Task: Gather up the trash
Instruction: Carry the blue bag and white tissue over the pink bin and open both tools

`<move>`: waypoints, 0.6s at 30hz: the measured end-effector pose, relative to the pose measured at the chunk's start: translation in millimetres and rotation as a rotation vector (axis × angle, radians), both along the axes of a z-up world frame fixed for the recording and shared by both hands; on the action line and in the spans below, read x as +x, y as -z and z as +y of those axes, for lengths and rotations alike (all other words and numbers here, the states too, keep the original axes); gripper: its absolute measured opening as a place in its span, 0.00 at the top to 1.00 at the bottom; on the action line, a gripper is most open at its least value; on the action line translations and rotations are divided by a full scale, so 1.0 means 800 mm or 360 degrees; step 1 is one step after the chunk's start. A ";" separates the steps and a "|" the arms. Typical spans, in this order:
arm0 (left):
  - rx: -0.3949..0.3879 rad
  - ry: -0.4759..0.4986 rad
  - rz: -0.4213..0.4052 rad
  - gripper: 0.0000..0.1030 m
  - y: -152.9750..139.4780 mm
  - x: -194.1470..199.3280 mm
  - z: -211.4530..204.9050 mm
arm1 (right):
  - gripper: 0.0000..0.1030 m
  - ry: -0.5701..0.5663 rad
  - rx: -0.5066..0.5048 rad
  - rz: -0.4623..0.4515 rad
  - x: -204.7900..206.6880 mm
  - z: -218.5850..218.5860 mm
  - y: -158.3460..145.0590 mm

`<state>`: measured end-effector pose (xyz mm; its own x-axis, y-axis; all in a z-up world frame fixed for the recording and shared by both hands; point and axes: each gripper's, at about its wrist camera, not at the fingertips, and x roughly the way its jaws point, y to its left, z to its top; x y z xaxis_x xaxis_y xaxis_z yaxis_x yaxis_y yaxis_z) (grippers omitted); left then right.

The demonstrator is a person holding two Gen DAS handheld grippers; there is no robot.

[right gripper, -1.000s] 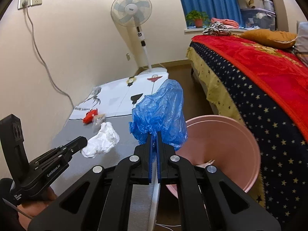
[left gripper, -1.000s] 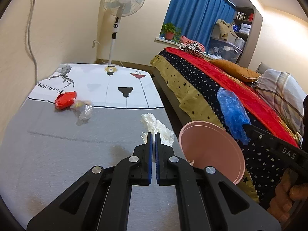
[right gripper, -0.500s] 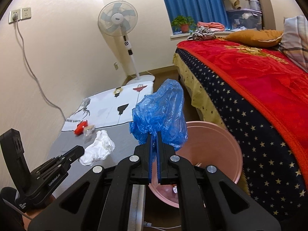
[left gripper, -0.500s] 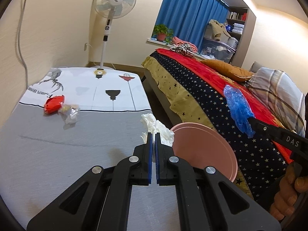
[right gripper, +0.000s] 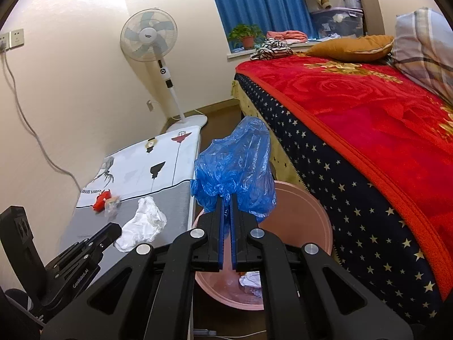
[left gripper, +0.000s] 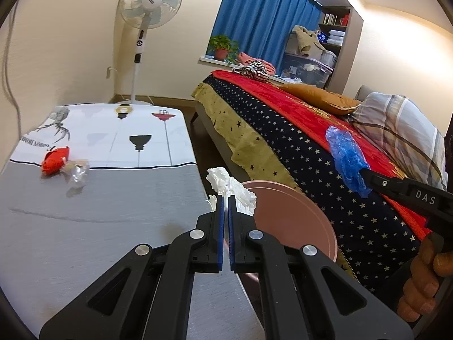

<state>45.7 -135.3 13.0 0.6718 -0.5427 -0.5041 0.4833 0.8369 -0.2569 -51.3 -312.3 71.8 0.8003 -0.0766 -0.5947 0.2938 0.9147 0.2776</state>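
My right gripper (right gripper: 226,198) is shut on a crumpled blue plastic bag (right gripper: 235,172) and holds it above the pink bin (right gripper: 317,226), which holds some white scraps. The bag also shows in the left wrist view (left gripper: 346,158). My left gripper (left gripper: 225,199) is shut and empty, over the table edge next to a white crumpled tissue (left gripper: 229,189), seen too in the right wrist view (right gripper: 144,223). A red wrapper (left gripper: 53,157) and a clear wrapper (left gripper: 75,168) lie on the table at the left.
The low table (left gripper: 99,212) has a grey and white cloth. The bin (left gripper: 291,221) stands on the floor between the table and the bed (right gripper: 368,130). A standing fan (left gripper: 145,14) is at the far wall.
The right gripper has carried the blue bag closer over the pink bin. The left gripper stays shut and has drifted slightly, with the bin now nearer its tips.
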 end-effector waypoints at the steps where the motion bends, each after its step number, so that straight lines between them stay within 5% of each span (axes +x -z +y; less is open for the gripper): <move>1: -0.0001 0.0008 0.0003 0.98 0.001 0.001 -0.004 | 0.97 0.0006 -0.0001 0.0003 0.000 -0.001 0.001; 18: 0.0010 0.0092 0.0048 0.98 0.021 0.016 -0.054 | 0.97 0.0085 0.0011 0.0063 0.011 -0.022 0.016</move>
<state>58.7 -178.3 -3.8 0.6238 -0.5772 -0.5271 0.5231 0.8093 -0.2672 -42.6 -329.6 58.8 0.7711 -0.1140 -0.6264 0.3527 0.8956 0.2712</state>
